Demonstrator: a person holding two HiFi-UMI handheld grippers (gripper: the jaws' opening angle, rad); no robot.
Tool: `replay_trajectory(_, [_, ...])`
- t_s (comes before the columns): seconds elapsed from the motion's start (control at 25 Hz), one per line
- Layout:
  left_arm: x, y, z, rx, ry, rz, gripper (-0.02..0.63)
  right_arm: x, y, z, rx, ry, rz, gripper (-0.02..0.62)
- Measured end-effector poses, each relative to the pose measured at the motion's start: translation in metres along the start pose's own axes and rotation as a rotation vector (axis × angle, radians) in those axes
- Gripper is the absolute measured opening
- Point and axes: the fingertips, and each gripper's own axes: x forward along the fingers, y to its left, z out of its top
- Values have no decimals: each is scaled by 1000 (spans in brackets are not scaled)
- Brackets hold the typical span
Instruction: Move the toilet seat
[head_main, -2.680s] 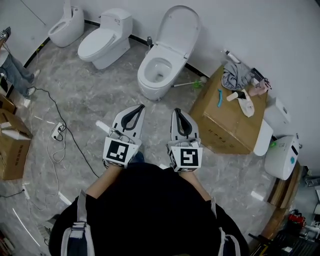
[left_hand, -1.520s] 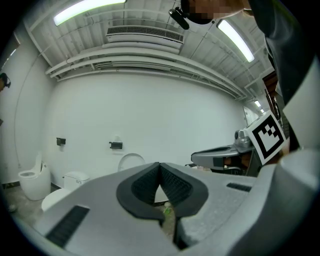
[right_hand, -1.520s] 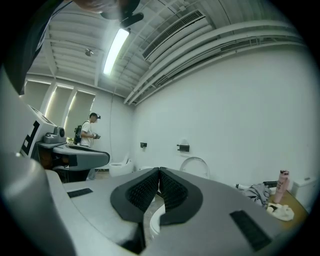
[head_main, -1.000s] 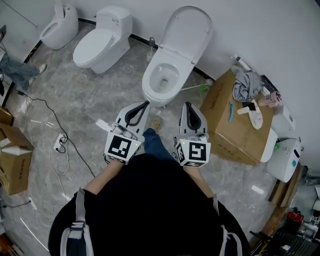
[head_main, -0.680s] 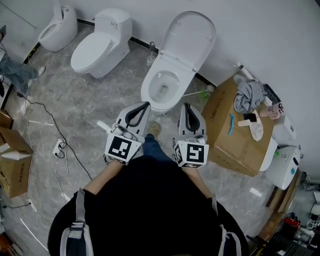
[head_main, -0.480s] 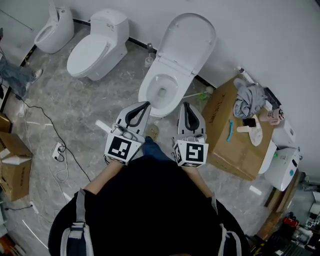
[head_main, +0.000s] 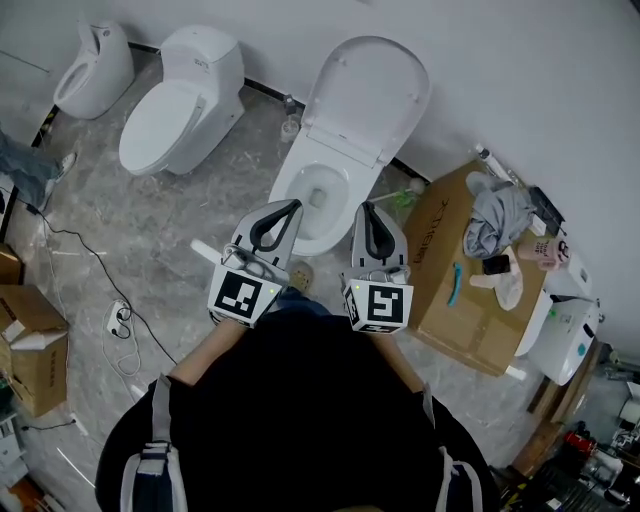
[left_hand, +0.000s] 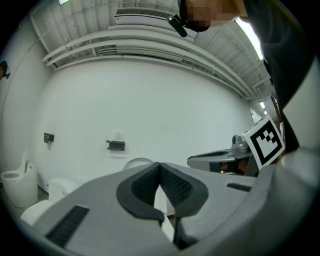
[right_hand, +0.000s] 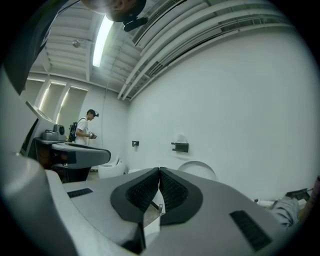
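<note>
Currently the left tongs (head_main: 289, 206) and right tongs (head_main: 366, 210) are both closed on nothing, side by side just short of the toilet bowl (head_main: 300, 180); behind it, the toilet seat (head_main: 365, 95) stands raised against the wall (head_main: 520, 60).

Scene is viewed from head height, steeply downward, with the grey left gripper (head_main: 292, 206) and grey right gripper (head_main: 366, 209) close below. Each gripper view is aimed level along its own jaws at the plain white wall (left_hand: 150, 95). The white ceramic toilet with raised oval lid (head_main: 345, 130) is shared by all three.
</note>
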Motion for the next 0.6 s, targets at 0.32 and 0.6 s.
replay_trajectory(0.32, [53, 15, 0, 2, 15, -37, 6, 37, -34, -9, 14, 20, -27, 23])
replay_trajectory(0.6, [75, 15, -2, 10, 29, -77, 6, 45, -50, -15, 4, 33, -63, 23])
